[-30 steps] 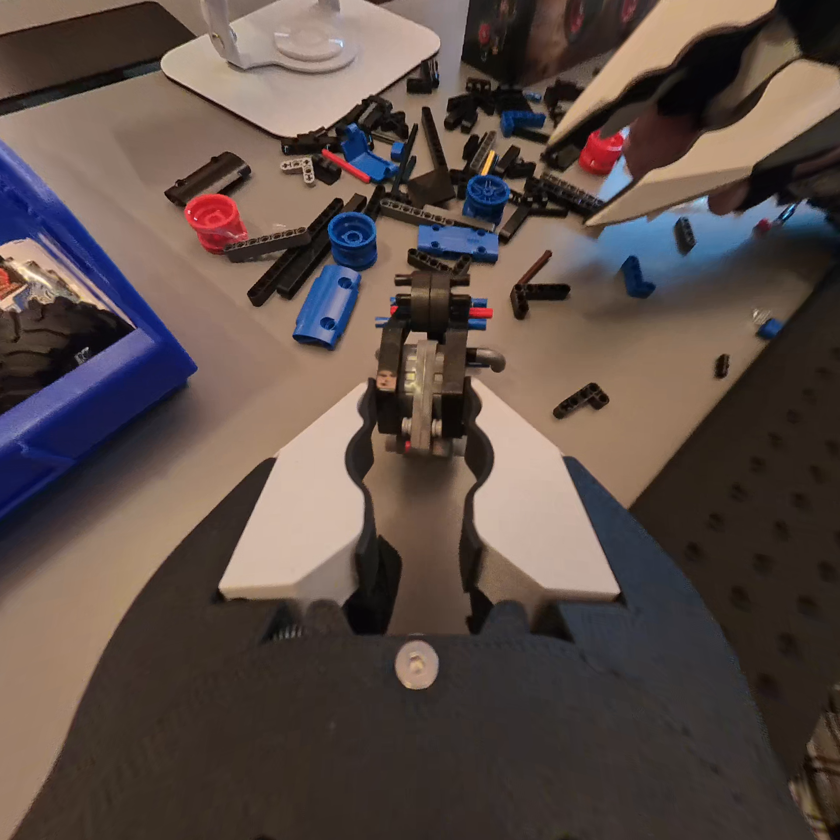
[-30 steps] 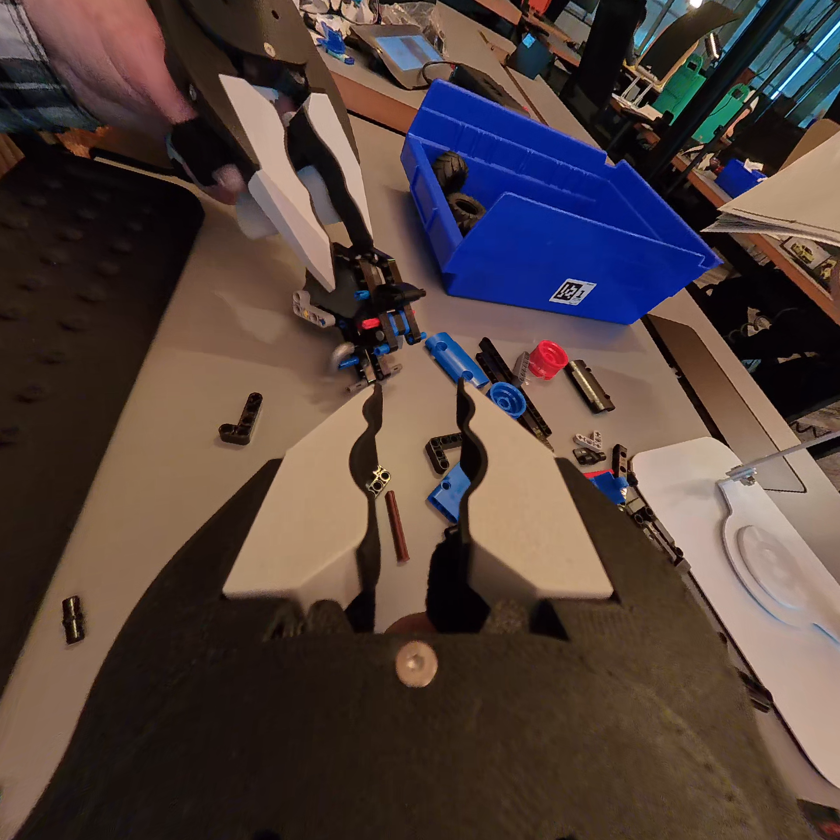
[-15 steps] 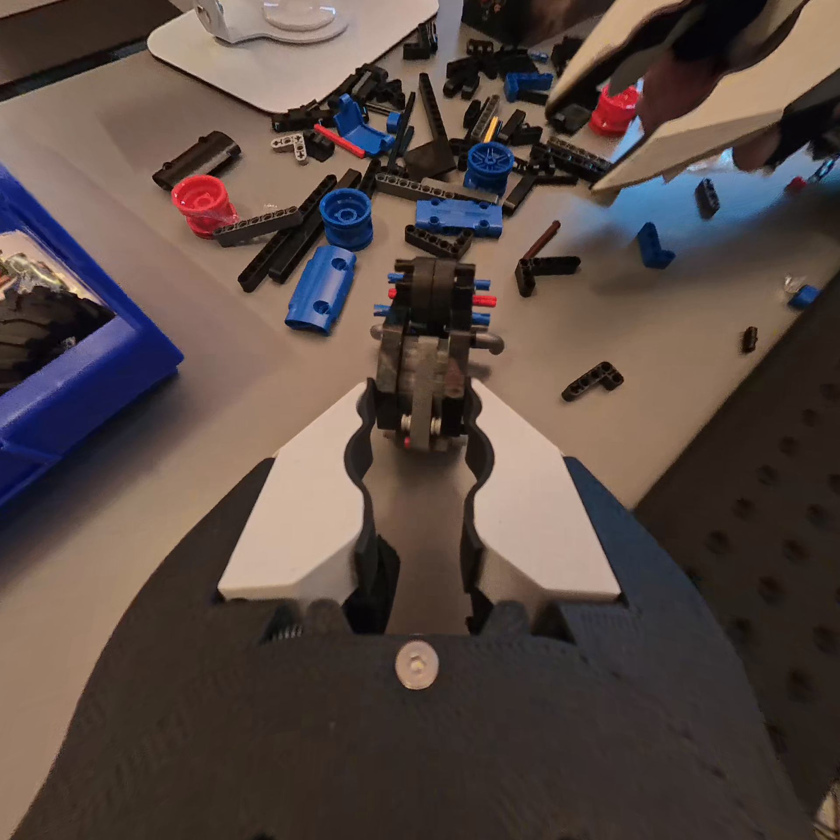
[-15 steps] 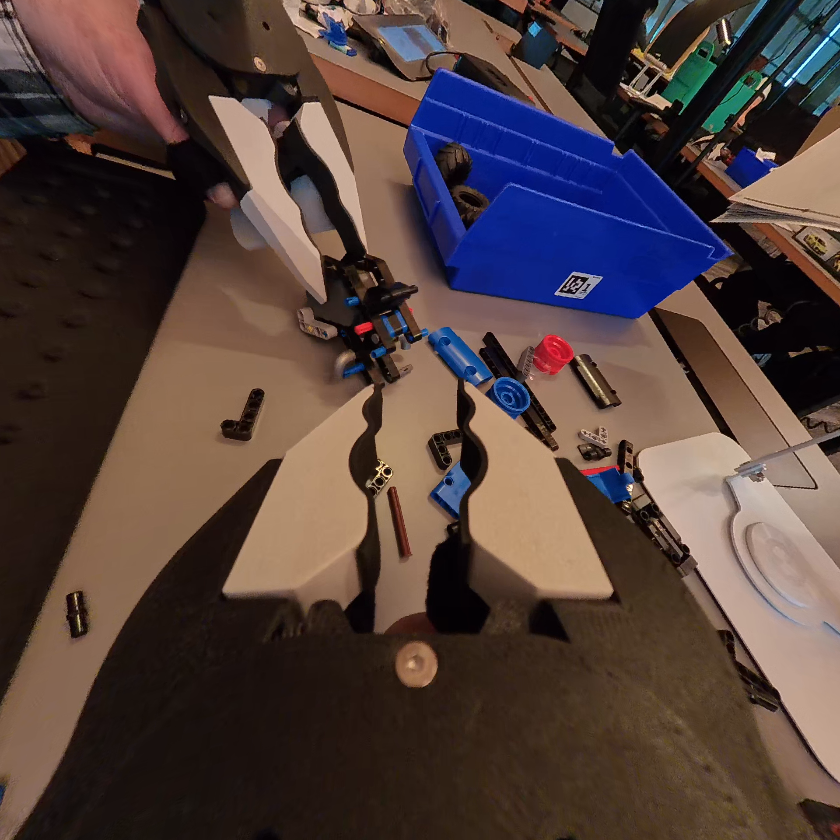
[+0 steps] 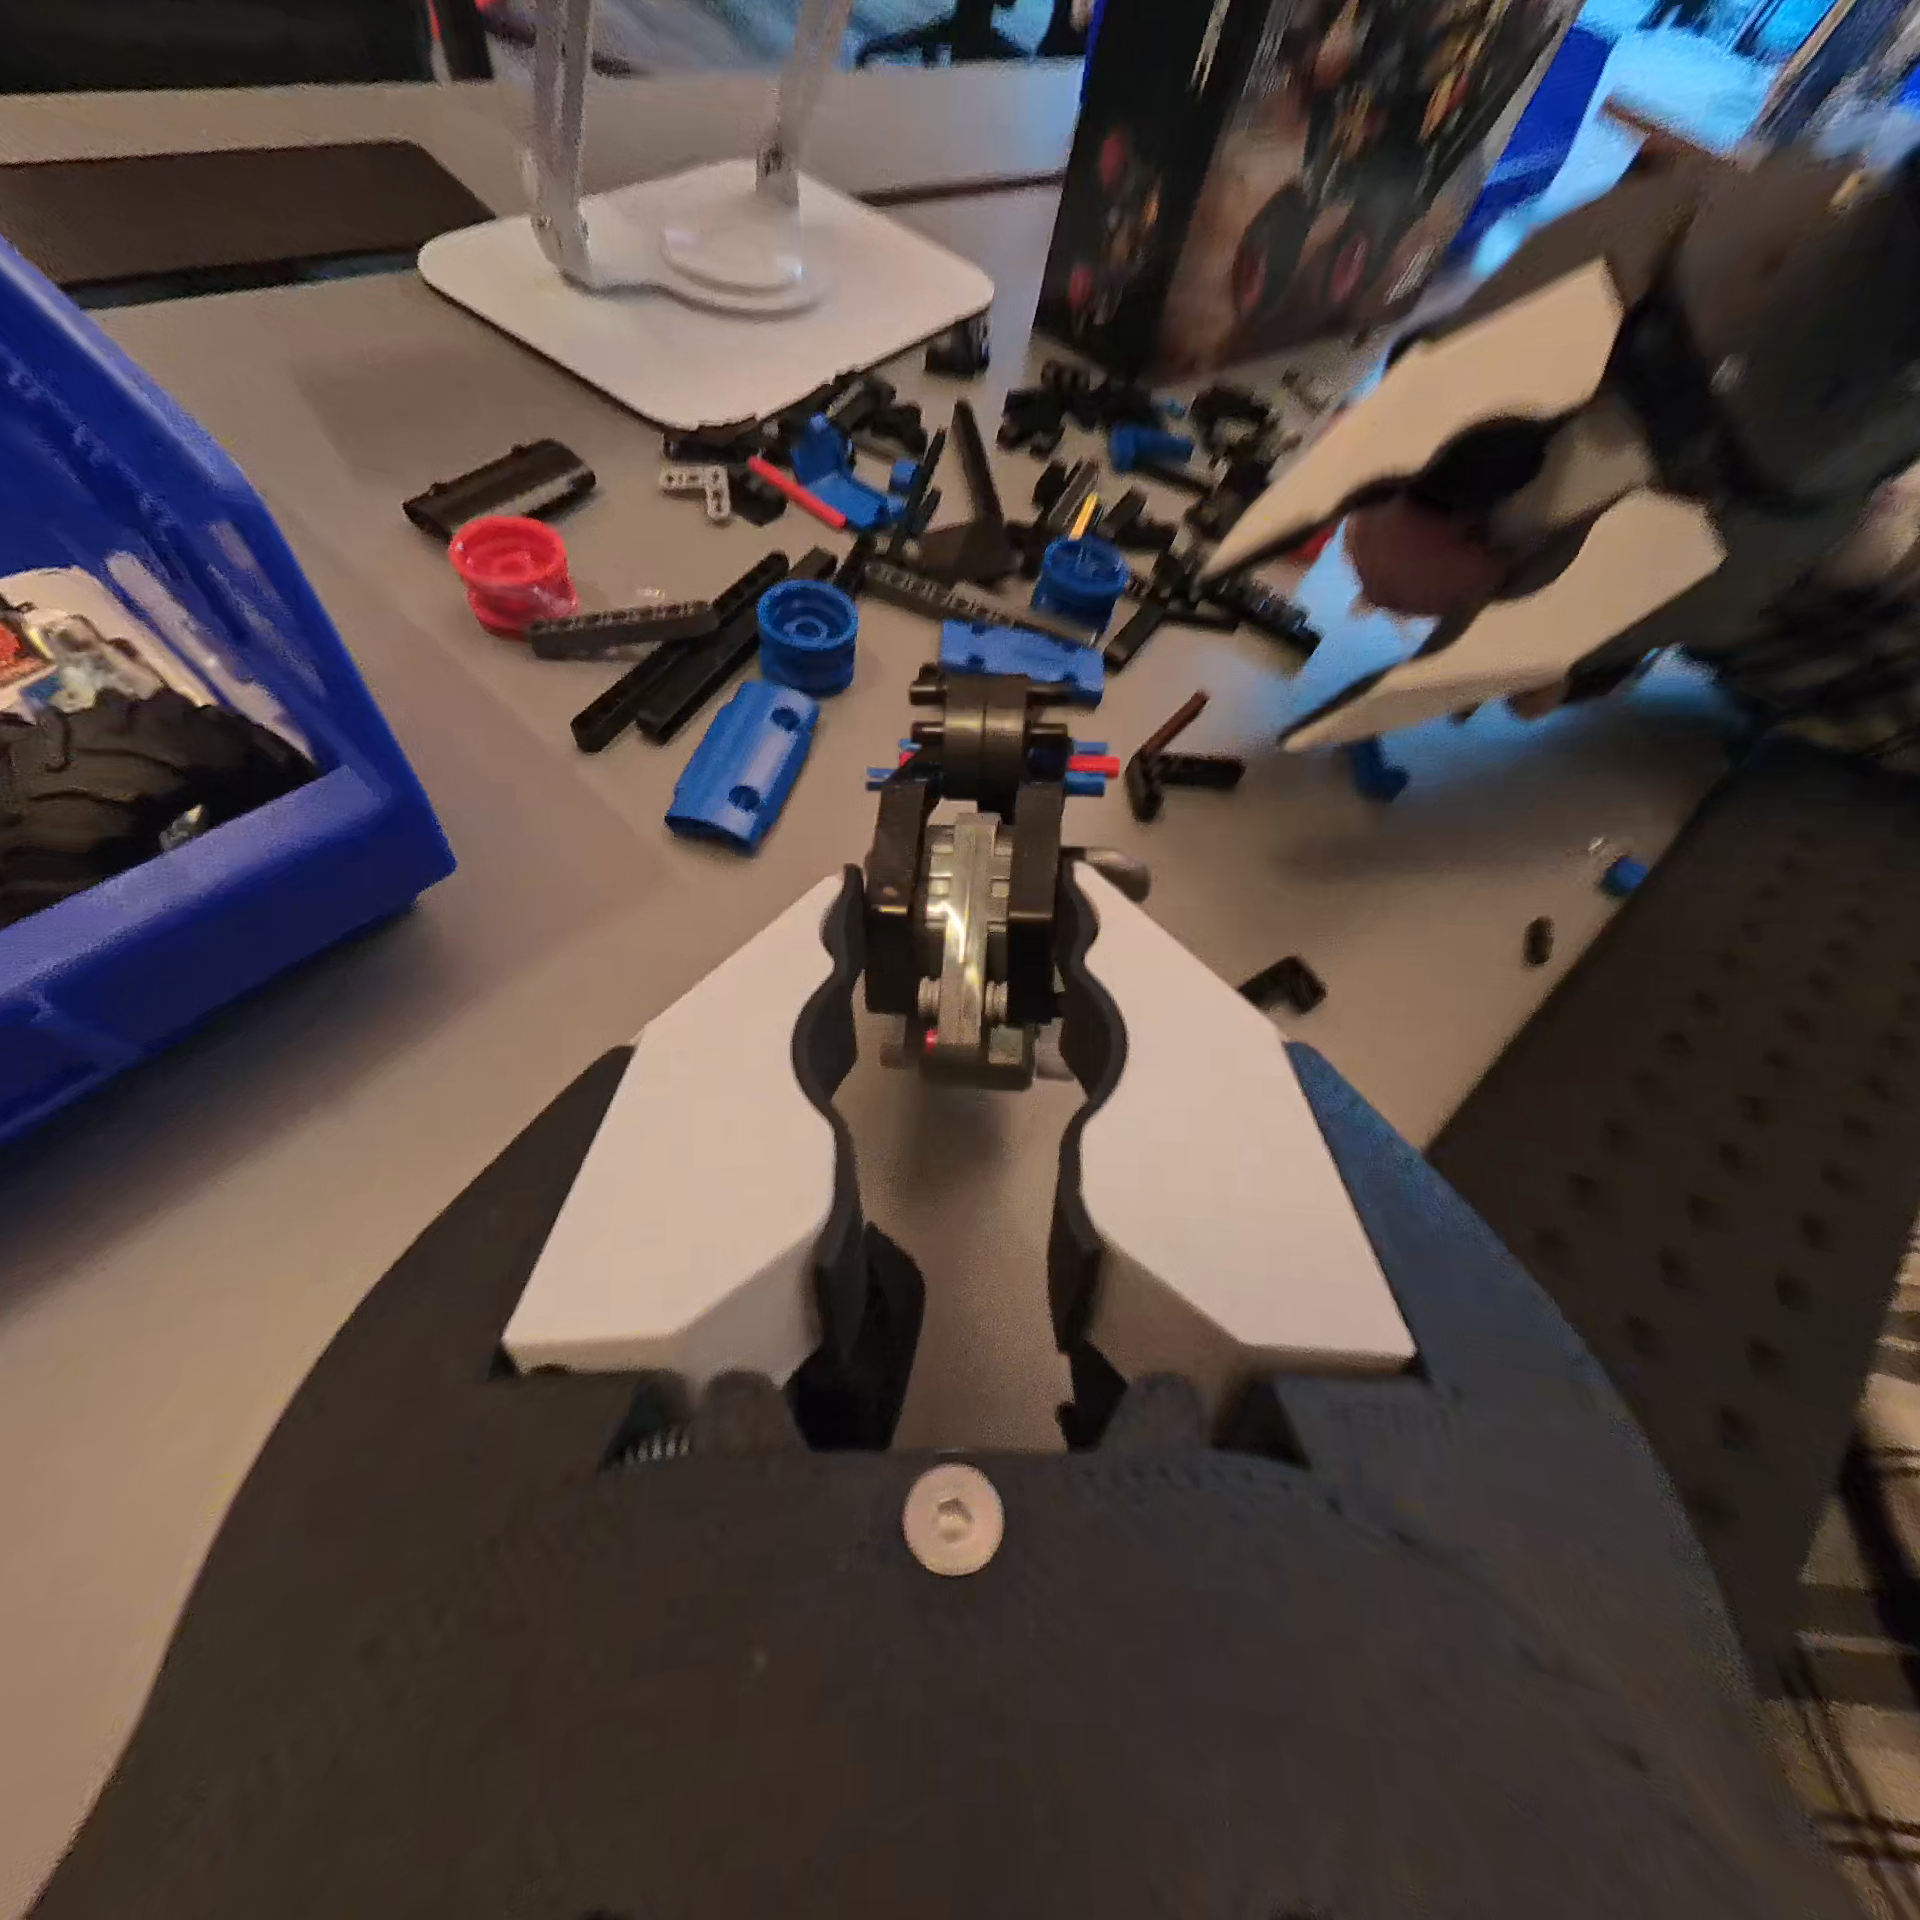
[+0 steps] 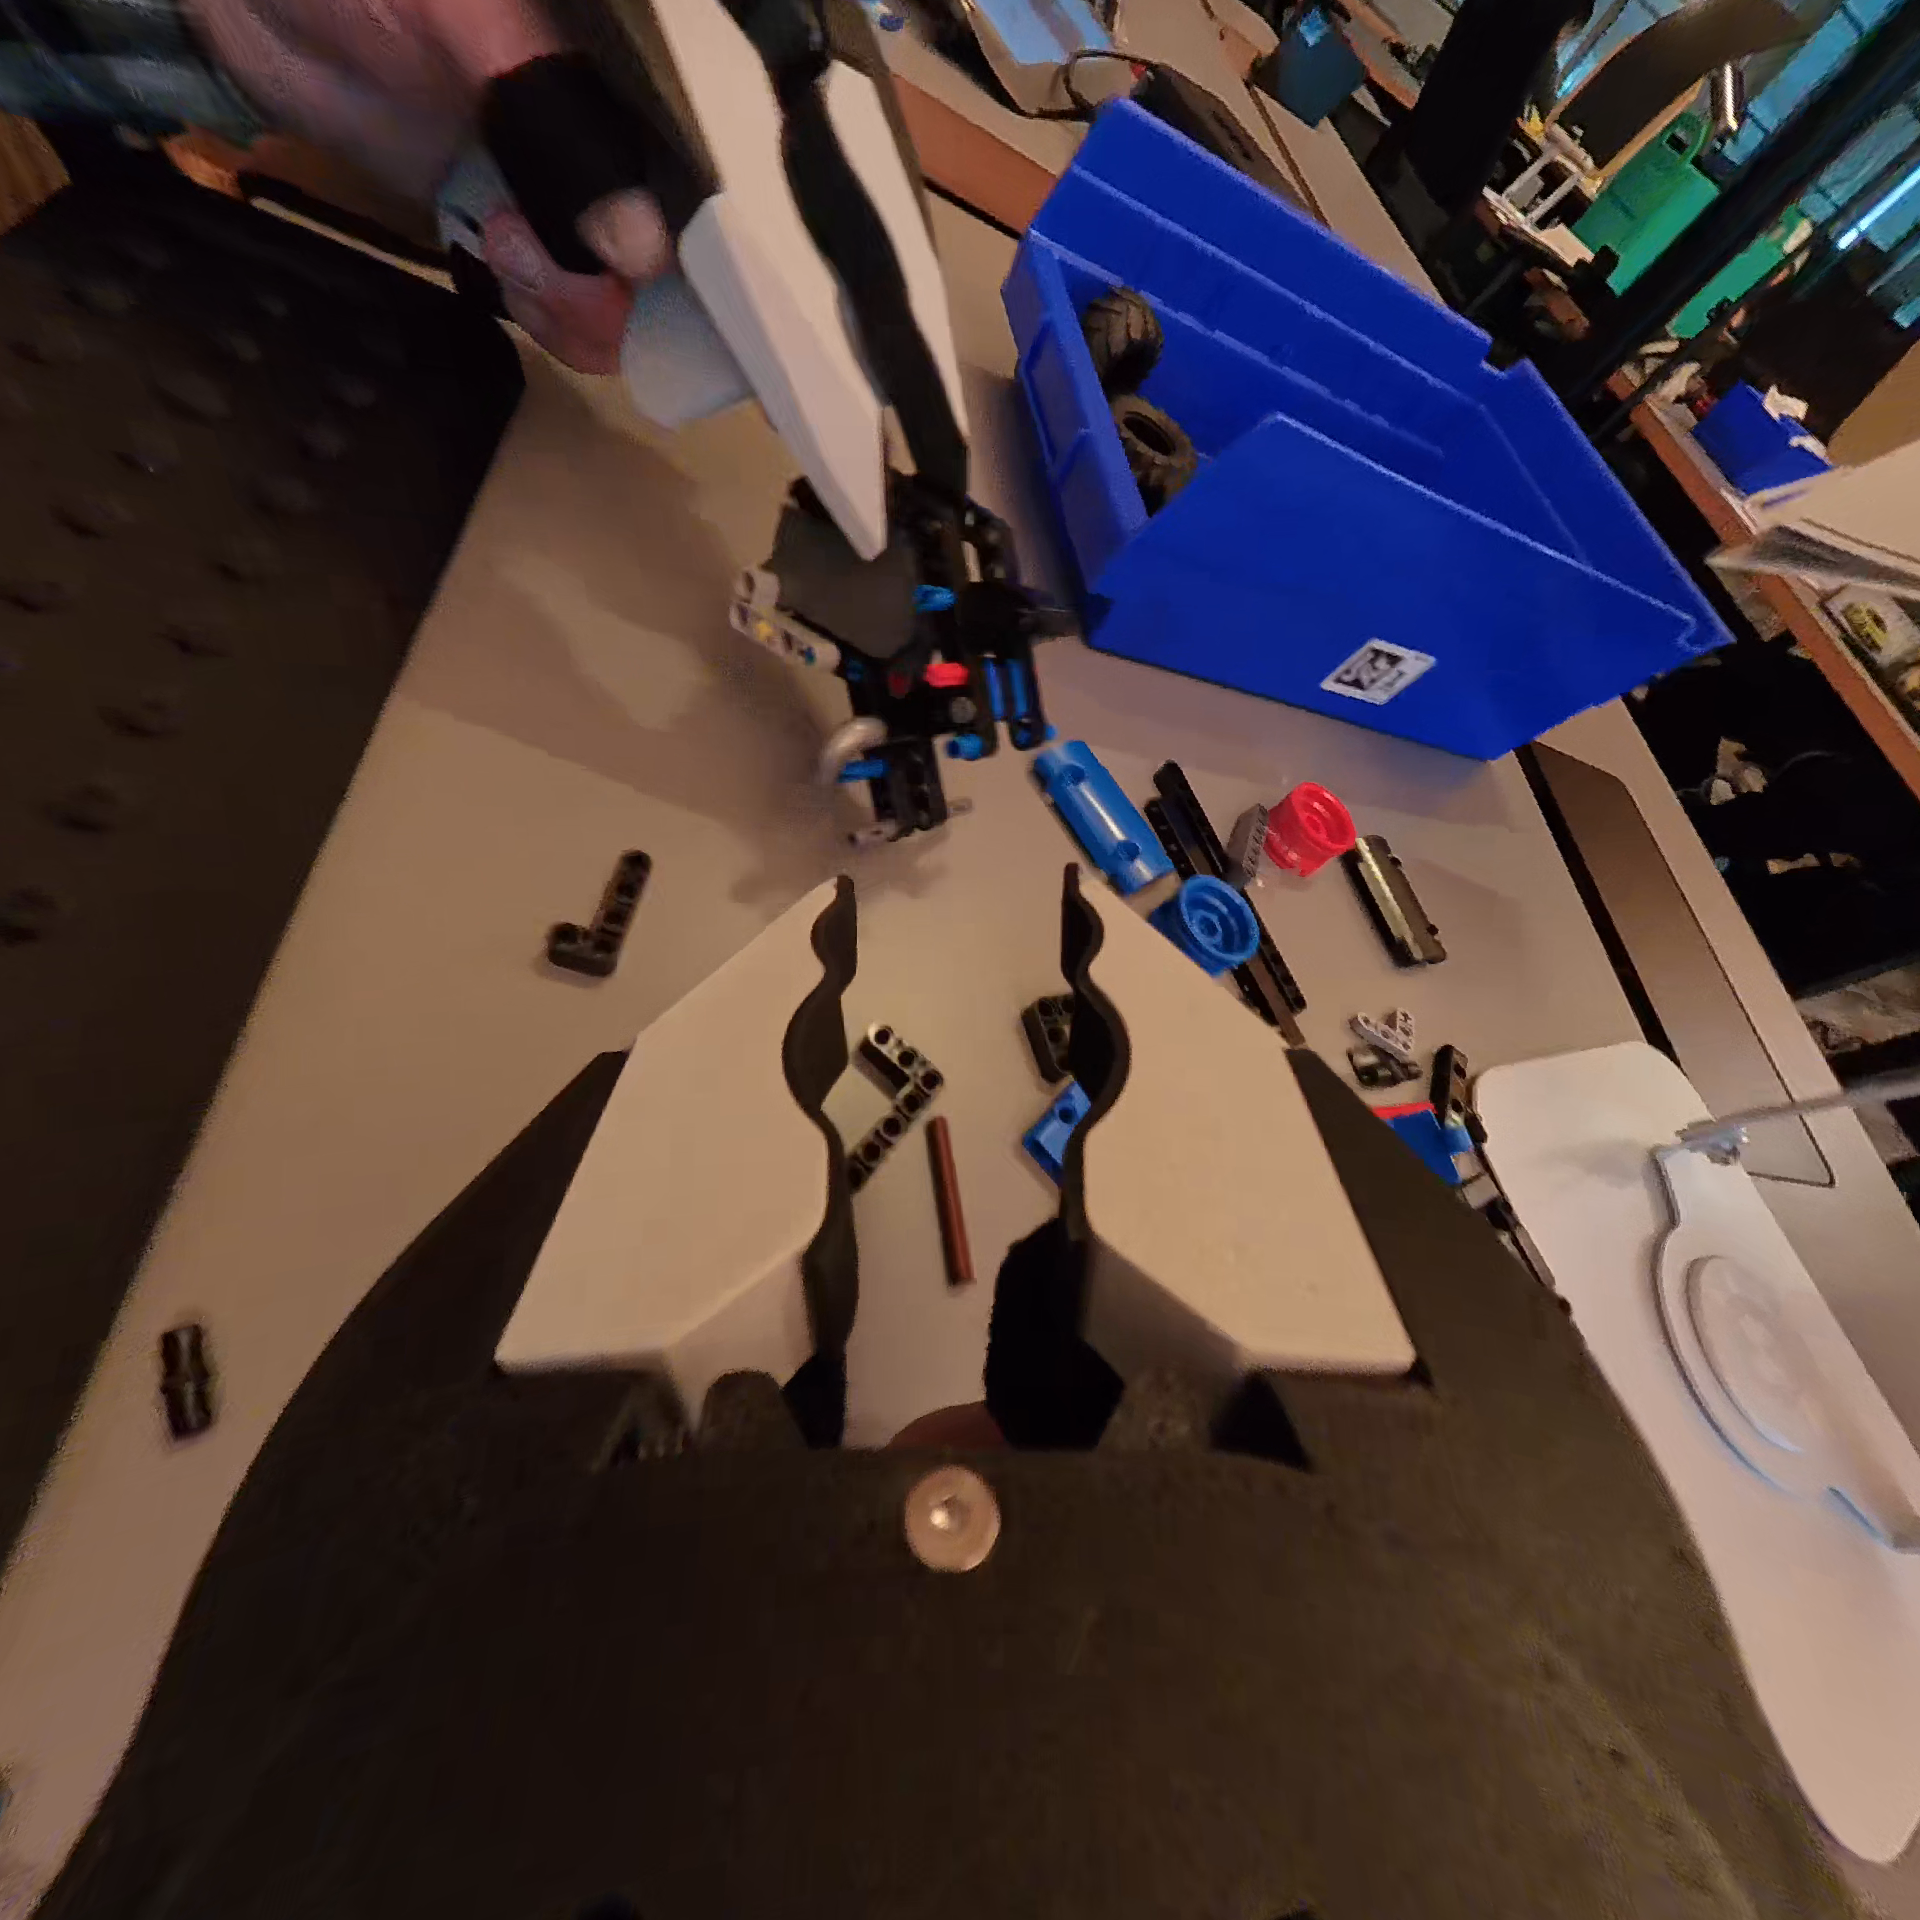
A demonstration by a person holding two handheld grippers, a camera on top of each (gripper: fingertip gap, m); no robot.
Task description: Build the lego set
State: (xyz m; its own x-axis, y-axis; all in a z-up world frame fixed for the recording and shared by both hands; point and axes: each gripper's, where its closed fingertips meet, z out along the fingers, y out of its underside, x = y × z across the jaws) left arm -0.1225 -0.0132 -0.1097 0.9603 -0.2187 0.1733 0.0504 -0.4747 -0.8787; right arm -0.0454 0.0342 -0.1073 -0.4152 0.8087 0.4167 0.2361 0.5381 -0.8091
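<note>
- Black-and-grey part-built assembly (image 5: 961, 894) sits pinched at the left gripper (image 5: 961, 914) tips, above the tabletop (image 5: 520, 997); a thin hold may let it twist.
- Right gripper (image 6: 951, 909) hovers parted, empty, over a brown axle (image 6: 949, 1200); scattered loose parts (image 5: 764, 743) nearby could be knocked.

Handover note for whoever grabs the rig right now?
Left gripper: shut on the partly built assembly, held over the table.
Right gripper: open, empty, above a black L-beam and brown axle.
Loose parts lie beyond, including a red rim and blue rims; tyres sit in the blue bin.
Done: core only. Left: most parts, all wheels.
</note>
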